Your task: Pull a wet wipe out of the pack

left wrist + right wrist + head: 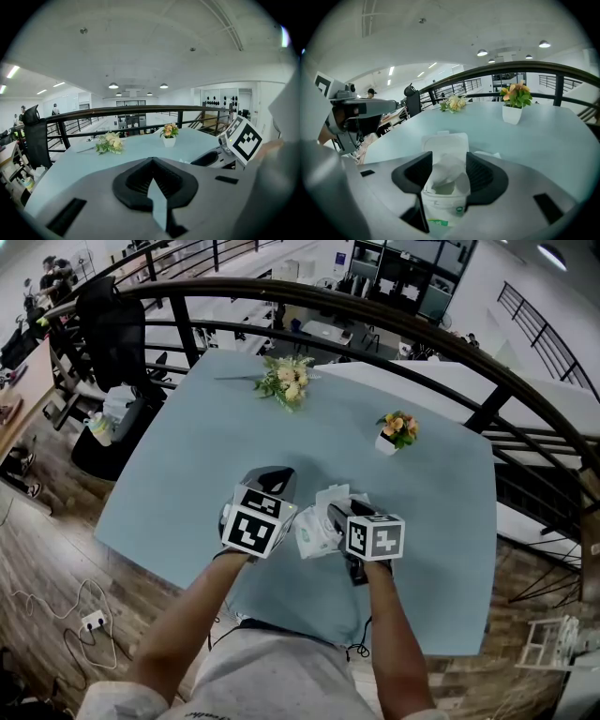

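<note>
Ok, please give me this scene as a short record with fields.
pack: on the table, lid open
wipe: sticks up from the opening
right gripper: fingers apart, one on each side of the wipe
left gripper: fingers together, nothing between them
other: potted flowers and a bouquet further back on the table

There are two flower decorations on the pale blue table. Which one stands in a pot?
The orange and pink flowers in the small white pot. The cream bouquet with green leaves lies flat, without any pot.
</note>
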Tool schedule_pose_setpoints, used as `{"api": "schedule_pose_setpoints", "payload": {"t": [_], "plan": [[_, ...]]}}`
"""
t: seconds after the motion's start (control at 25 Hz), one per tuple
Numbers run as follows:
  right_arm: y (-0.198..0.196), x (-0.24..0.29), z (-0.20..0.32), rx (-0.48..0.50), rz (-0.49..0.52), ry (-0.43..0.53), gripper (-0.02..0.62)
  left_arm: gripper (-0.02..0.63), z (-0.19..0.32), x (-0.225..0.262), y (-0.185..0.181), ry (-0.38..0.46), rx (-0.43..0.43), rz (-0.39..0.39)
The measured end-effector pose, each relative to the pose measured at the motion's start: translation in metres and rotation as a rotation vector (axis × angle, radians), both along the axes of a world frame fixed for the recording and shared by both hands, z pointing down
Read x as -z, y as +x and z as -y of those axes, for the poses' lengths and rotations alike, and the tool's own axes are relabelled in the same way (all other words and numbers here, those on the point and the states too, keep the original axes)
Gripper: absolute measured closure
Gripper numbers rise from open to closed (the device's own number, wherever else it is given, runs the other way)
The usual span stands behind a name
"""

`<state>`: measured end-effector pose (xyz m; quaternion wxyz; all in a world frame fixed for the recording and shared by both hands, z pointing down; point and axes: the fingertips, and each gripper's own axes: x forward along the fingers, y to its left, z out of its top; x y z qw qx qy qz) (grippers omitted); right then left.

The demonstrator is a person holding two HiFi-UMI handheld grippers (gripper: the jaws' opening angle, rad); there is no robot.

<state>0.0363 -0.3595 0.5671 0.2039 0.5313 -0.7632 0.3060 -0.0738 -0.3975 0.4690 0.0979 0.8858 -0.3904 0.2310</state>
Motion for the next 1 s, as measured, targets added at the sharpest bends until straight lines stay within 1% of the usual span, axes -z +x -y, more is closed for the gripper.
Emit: {"api": "schedule_pose_setpoints", "payload": {"t": [0.24, 0.28, 0.44, 0.6, 0.68, 0.88, 1.0], "plan": [[-0.002, -0.004, -0.002, 0.012, -0.003, -0.009, 0.390, 0.612, -0.001, -0.001, 0.001, -0.004, 0.003, 0.002], [-0.002, -0.003, -0.002, 0.013, -0.004, -0.010, 0.407, 0.612, -0.001, -0.001, 0.000, -0.005, 0.004, 0.002], [-0.004, -0.005, -0.005, 0.014, -0.002, -0.016, 0.434, 0.612, -0.003, -0.003, -0.002, -0.011, 0.004, -0.008], [-0.004, -0.004, -0.006, 0.011, -0.010, -0.018, 0.494, 0.612, -0.005, -0.001, -0.002, -0.012, 0.005, -0.006], [-0.003, -0.004, -0.006, 0.009, -0.011, -0.019, 0.502, 0.612, -0.005, -0.003, -0.002, -0.013, 0.001, -0.006], [0.000, -0.007, -0.010, 0.004, -0.019, -0.025, 0.549, 0.612, -0.008, -0.004, -0.003, -0.019, 0.004, 0.001], [0.000, -0.008, -0.011, 0.003, -0.019, -0.027, 0.560, 0.612, -0.009, -0.004, -0.002, -0.018, 0.001, 0.002]]}}
